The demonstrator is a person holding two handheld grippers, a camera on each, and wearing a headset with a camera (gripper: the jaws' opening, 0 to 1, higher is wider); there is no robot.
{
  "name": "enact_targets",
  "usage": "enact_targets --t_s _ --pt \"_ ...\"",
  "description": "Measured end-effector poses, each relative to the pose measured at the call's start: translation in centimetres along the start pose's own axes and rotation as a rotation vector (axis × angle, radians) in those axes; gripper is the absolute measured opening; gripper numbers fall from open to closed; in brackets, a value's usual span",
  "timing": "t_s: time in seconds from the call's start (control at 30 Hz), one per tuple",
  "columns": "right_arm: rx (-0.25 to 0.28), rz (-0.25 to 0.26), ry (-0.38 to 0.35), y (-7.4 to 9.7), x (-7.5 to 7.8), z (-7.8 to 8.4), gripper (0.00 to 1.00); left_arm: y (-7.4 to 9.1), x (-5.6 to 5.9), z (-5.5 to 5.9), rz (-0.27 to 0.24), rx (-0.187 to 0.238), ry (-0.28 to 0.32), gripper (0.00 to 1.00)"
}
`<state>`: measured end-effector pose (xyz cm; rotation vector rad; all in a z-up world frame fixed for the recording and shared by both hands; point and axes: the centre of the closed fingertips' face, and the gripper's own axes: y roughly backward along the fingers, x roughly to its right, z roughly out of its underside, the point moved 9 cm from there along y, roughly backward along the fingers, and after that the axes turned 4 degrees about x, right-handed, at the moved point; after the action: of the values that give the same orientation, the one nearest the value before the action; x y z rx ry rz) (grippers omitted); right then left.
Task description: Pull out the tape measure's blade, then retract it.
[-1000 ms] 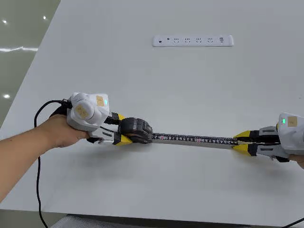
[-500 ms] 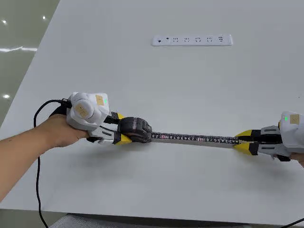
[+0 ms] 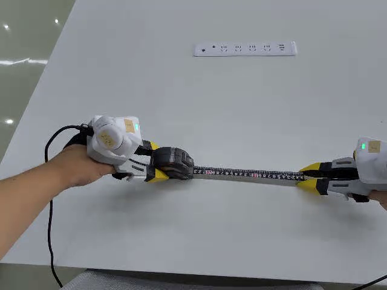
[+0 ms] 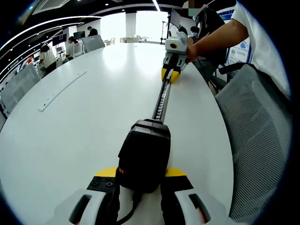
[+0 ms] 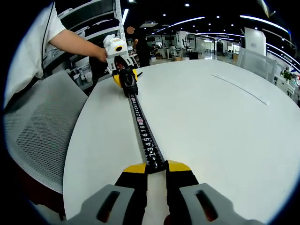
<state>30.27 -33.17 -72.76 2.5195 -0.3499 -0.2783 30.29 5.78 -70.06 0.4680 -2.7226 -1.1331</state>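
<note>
The black tape measure case (image 3: 173, 164) rests on the white table, with my left gripper (image 3: 156, 162) shut on it. The case (image 4: 144, 153) sits between the yellow-tipped jaws in the left gripper view. Its blade (image 3: 248, 175) runs out flat to the right, numbers up. My right gripper (image 3: 307, 176) is shut on the blade's end. In the right gripper view the blade (image 5: 144, 136) stretches from my jaws to the case (image 5: 128, 78) far off. The right gripper (image 4: 169, 71) appears at the blade's far end in the left gripper view.
A white power strip (image 3: 245, 49) lies at the far side of the table (image 3: 211, 96). A black cable (image 3: 48, 205) trails from the left gripper over the near table edge. A mesh chair (image 4: 253, 140) stands beside the table.
The right gripper has drawn slightly further right, lengthening the exposed blade a little. The left gripper and case stay in place.
</note>
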Motion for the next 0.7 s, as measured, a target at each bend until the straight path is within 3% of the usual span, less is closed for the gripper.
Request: enact_targets --t_s 0.43,0.57,0.67,0.7 --pt "0.007 0.001 -0.008 -0.03 -0.28 -0.08 0.11 0.14 0.01 0.04 -0.017 -0.011 0.025 0.31" --pt "0.016 0.006 -0.045 0.05 -0.37 -0.09 0.12 0.19 -0.02 0.14 -0.018 -0.002 0.031 0.31" --pt "0.044 0.006 -0.058 0.26 -0.59 -0.47 0.14 0.27 0.02 0.14 -0.018 0.0 0.041 0.31" --pt "0.056 0.012 -0.067 0.46 -0.5 -0.55 0.16 0.32 0.1 0.01 -0.012 0.018 0.064 0.33"
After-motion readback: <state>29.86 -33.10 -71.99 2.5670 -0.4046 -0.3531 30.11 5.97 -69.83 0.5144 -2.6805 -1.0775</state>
